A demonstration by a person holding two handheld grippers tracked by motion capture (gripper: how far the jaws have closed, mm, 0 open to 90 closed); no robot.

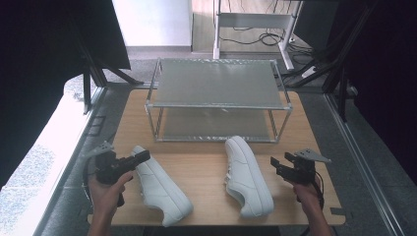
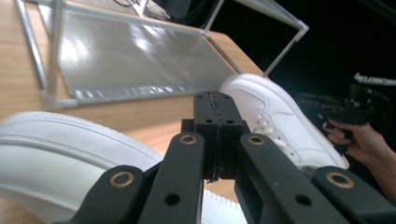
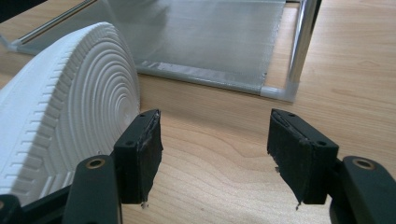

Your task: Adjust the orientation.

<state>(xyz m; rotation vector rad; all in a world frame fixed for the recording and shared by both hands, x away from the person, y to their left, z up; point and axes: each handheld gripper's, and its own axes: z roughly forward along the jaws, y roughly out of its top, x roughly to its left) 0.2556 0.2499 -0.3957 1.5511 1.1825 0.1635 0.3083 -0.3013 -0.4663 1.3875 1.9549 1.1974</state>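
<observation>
While the left tool sits with its jaws pressed flat together on nothing, its tip hangs right at the heel end of the left shoe, which lies on the wooden counter near the front-left corner, toe pointing toward the person. From the left gripper view that shoe's white side bulges just beside the shut jaws. It looks like a light leather sneaker: firm in the rubber sole, softer and yielding in the upper, smooth enough to slide on a shallow pinch. I would judge the heel collar or the padded rim of the opening the safest place to grab, since the jaws can bite over an edge there.

Further right lies the right shoe, tipped on its side so the ridged sole faces the right tool. That tool's jaws stand spread wide, empty, just beside the sole without touching it.

Behind both shoes stands the two-tier wire shelf, its front rail low over the bottom tier, so clearance there seems tight. The strip of bare counter between shoes and shelf is open, and the gap between the shoes leaves room to swing.
</observation>
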